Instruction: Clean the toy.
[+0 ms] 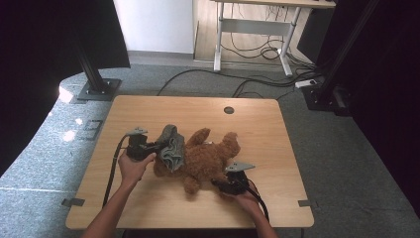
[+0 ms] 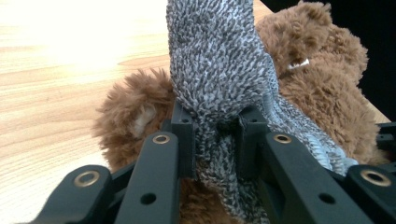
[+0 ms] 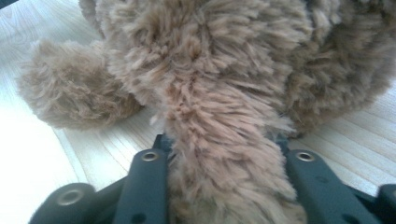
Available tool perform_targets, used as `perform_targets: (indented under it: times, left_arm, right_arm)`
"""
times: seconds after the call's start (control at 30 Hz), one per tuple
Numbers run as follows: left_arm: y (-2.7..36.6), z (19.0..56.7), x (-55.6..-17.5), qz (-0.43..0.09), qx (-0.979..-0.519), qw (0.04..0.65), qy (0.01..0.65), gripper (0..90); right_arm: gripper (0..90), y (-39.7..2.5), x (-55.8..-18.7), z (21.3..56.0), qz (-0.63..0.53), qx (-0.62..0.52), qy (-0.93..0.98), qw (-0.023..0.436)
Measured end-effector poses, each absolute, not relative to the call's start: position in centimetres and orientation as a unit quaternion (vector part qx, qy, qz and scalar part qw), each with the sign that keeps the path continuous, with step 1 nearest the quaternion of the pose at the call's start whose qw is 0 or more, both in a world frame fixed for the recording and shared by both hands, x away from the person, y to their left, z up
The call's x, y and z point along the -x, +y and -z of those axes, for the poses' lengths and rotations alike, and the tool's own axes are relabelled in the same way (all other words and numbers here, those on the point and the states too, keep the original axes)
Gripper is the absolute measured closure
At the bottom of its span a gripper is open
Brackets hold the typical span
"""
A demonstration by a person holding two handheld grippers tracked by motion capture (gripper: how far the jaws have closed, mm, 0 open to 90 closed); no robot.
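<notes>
The brown teddy bear (image 1: 203, 156) lies mid-table (image 1: 148, 106) with a grey knit garment (image 1: 172, 148) bunched over its head end. My left gripper (image 1: 161, 145) is clamped on that knit fabric. My right gripper (image 1: 220, 183) grasps 1 furry limb (image 3: 219, 158) between its 2 jaws.

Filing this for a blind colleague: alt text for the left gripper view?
Black tongs pinch a fold of grey knitted cloth that rises over a brown teddy bear. The bear lies on a pale wooden table.
</notes>
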State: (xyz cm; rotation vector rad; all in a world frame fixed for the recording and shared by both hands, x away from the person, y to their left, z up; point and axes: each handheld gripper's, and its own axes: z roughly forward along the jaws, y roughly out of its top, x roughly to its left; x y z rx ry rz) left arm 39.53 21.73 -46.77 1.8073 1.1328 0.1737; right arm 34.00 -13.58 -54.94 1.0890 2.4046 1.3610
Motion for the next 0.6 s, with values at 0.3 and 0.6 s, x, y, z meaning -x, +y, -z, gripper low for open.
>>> perform_targets:
  times: [0.3, 0.6]
  left_arm:
    - [21.8, 47.8, -37.7, -0.080, -0.735, 0.501, 0.450, 74.5]
    - [21.6, 48.4, -36.5, -0.082, -0.734, 0.513, 0.438, 75.0]
  right_arm:
    - [38.8, -14.0, -33.7, 53.7, -0.477, -0.362, 0.796, 0.092]
    - [22.5, -13.7, -34.8, 52.2, -0.497, -0.380, 0.775, 0.090]
